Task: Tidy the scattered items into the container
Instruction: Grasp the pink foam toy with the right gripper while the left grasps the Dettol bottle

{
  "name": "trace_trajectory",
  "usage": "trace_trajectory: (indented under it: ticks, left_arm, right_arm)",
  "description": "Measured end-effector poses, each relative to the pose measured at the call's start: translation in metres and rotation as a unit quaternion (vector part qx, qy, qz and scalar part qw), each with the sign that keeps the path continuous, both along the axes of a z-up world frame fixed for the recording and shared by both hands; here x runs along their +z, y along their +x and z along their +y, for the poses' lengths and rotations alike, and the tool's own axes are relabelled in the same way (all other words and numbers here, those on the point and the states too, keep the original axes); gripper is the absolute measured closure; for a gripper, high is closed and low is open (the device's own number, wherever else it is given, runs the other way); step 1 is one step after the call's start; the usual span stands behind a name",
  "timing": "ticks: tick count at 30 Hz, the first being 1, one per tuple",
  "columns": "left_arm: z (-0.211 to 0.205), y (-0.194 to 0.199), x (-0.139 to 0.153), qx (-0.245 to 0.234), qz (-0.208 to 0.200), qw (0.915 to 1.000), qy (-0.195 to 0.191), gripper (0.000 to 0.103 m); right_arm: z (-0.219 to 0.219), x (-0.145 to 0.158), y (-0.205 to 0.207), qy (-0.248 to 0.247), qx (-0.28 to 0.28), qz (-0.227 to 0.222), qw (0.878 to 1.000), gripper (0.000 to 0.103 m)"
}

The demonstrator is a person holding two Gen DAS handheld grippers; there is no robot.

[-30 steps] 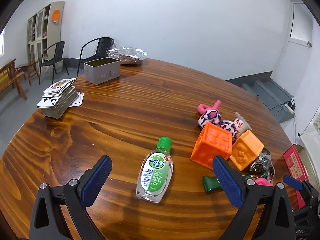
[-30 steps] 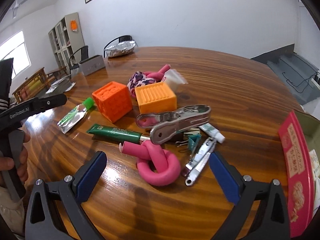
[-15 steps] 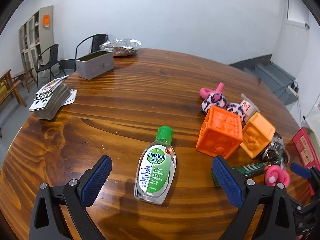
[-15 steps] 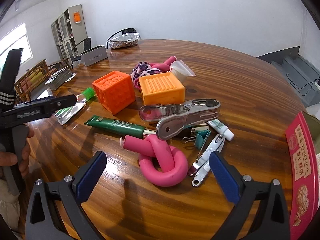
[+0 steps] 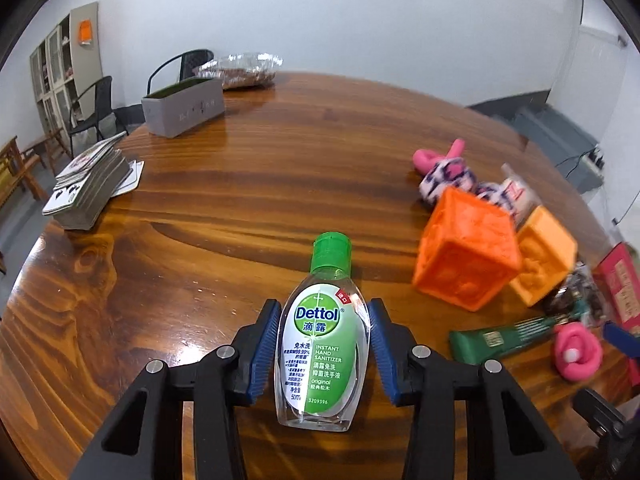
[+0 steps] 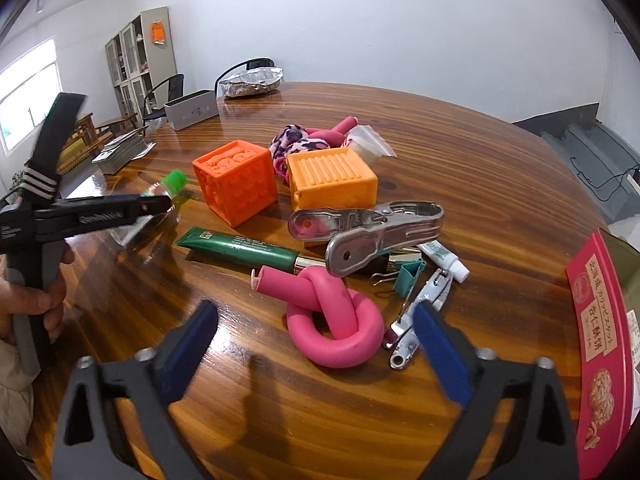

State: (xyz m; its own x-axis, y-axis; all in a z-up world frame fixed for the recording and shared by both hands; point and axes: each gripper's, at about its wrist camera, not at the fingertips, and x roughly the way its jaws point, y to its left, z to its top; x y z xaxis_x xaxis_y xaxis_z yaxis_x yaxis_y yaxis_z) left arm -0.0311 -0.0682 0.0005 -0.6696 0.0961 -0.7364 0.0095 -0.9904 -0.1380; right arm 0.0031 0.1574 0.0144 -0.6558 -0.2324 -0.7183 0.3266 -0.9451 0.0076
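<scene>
A clear Dettol sanitizer bottle [image 5: 320, 352] with a green cap lies on the round wooden table [image 5: 200, 208]. My left gripper [image 5: 323, 304] is closing on it, its blue pads [image 5: 266, 344] against both sides of the body. The right wrist view shows the same bottle's cap [image 6: 175, 180] past the left gripper's finger [image 6: 120, 210]. My right gripper [image 6: 316, 312] is also closing, its pads still clear of the pink foam knot [image 6: 336, 328] lying between them. The red cardboard box [image 6: 600, 320] sits at the right edge.
A pile lies mid-table: two orange cubes [image 6: 236, 184] [image 6: 332, 176], a green tube [image 6: 240, 246], a metal clamp [image 6: 368, 224], nail clippers [image 6: 420, 316], a teal binder clip [image 6: 408, 276], a patterned scrunchie [image 6: 296, 140]. Far left are a card stack [image 5: 88, 188], a grey box [image 5: 184, 108] and a foil tray [image 5: 244, 68].
The left gripper's jaws have come in from wide apart onto the sanitizer bottle, and the gripper sank a little over it. The right gripper's jaws have narrowed slightly around the pink knot.
</scene>
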Motion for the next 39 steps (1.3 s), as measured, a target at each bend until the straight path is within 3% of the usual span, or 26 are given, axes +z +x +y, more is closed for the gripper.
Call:
trace_trajectory:
  ticks: [2,5,18,27,30,39]
  left_arm:
    - [0.000,0.009,0.010,0.005,0.021,0.9998,0.002,0.057]
    - [-0.002,0.020,0.021,0.009,0.047,0.9988,0.012,0.057]
    - [0.003,0.030,0.028,0.003,0.059,0.9979,0.025,0.057]
    - [0.005,0.030,0.025,0.000,0.057,0.9981,0.026,0.057]
    - [0.006,0.030,0.025,0.000,0.058,0.9981,0.024,0.057]
    - [0.007,0.036,0.027,0.008,0.062,0.9971,0.042,0.057]
  right_arm:
    - [0.001,-0.003,-0.002,-0.001,-0.003,-0.010,1.000,0.039]
    - [0.005,-0.008,-0.008,-0.010,-0.008,-0.030,0.999,0.048]
    - [0.008,-0.008,-0.005,-0.016,-0.010,-0.028,0.999,0.051]
    - [0.007,-0.010,-0.007,-0.023,-0.006,-0.040,0.999,0.047]
    - [0.004,-0.011,-0.006,-0.020,-0.003,-0.042,0.999,0.052]
    - [0.002,0.004,0.009,-0.028,-0.005,-0.001,1.000,0.053]
